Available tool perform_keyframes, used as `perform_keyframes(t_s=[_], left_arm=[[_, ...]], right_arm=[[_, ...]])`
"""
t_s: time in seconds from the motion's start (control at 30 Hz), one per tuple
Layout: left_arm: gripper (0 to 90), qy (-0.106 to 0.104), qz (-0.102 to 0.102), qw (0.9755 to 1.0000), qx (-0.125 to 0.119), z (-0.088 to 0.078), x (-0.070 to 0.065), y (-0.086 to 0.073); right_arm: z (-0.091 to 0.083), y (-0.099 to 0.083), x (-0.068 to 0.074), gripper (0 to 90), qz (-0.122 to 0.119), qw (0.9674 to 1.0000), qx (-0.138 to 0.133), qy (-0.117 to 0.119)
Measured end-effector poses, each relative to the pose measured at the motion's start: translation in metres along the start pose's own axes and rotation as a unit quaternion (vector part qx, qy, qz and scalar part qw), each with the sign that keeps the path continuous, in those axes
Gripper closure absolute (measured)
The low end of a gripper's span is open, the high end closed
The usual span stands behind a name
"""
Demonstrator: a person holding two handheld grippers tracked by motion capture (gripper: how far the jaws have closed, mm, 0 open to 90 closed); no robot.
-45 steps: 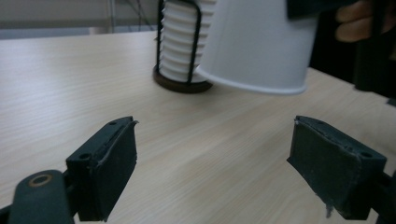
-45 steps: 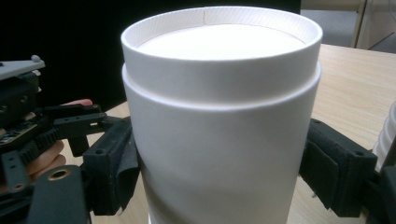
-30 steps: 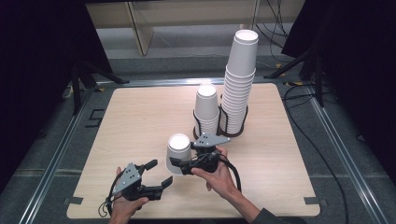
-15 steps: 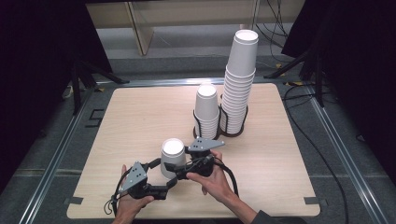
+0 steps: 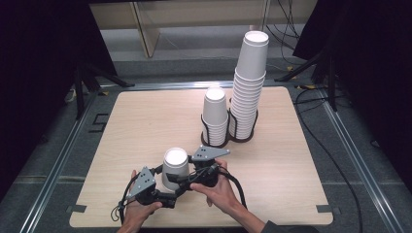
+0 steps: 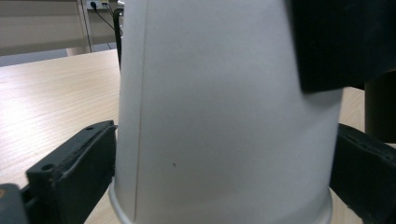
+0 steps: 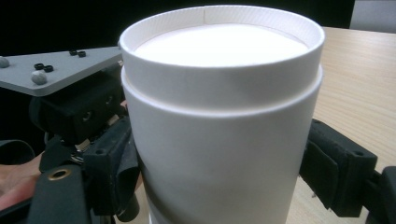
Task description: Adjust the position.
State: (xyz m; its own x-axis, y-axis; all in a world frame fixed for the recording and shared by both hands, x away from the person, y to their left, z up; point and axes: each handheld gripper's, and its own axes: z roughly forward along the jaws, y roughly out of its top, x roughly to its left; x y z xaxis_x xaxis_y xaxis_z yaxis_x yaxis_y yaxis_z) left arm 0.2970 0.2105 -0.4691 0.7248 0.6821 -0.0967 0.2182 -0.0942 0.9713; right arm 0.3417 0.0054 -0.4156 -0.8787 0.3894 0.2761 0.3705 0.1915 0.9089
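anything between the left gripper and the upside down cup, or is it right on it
Nothing visible stands between them. The left gripper, whose jaws have just been opening, already flanks the inverted cup low at its rim, and the right gripper flanks it higher up.

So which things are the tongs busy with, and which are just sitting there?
Busy with:
- upside-down paper cups, two nested, on the table near the person
- left tongs, around their base
- right tongs, gripping them higher up

Just sitting there:
- short cup stack in a black wire holder
- tall cup stack next to it
- wooden table
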Motion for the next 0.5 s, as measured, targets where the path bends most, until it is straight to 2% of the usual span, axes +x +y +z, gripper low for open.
perform_keyframes(t_s=[0.13,0.2,0.23,0.33,0.37,0.4,0.43,0.47,0.5], left_arm=[[2.9,0.001,0.010,0.9999,-0.005,0.0003,-0.0018,-0.0007],[5.9,-0.003,0.014,0.9999,-0.006,0.0001,-0.0016,-0.0009],[6.9,0.003,0.018,0.9998,0.007,-0.0014,-0.0025,-0.0006],[10.8,0.001,0.023,0.9997,0.008,-0.0015,-0.0027,-0.0003],[11.8,0.003,0.029,0.9995,0.017,-0.0032,-0.0022,0.0007],[12.5,0.004,0.028,0.9995,0.015,-0.0034,-0.0027,0.0013],[13.2,0.000,0.031,0.9995,0.008,-0.0033,-0.0017,0.0017],[13.7,0.004,0.032,0.9994,0.016,-0.0048,-0.0012,0.0029],[14.0,0.003,0.034,0.9994,0.012,-0.0044,-0.0005,0.0027]], right_arm=[[0.0002,-0.0001,-0.0004,20.3,0.000,1.0000,0.000,0.000],[0.0009,-0.0010,-0.0026,19.7,-0.003,1.0000,-0.002,-0.008],[0.0013,-0.0016,-0.0033,19.2,0.000,1.0000,-0.003,-0.006],[0.0016,-0.0011,-0.0044,17.0,-0.004,0.9999,0.009,-0.004],[0.0016,-0.0012,-0.0034,16.5,0.011,0.9999,0.008,0.000],[0.0013,-0.0006,-0.0036,16.1,0.012,0.9999,0.010,0.004],[-0.0007,0.0014,-0.0052,16.2,0.002,0.9999,0.013,-0.001],[-0.0021,0.0028,-0.0055,16.4,0.010,0.9999,0.002,0.005],[-0.0055,0.0057,-0.0077,16.3,-0.001,1.0000,0.002,0.003]])
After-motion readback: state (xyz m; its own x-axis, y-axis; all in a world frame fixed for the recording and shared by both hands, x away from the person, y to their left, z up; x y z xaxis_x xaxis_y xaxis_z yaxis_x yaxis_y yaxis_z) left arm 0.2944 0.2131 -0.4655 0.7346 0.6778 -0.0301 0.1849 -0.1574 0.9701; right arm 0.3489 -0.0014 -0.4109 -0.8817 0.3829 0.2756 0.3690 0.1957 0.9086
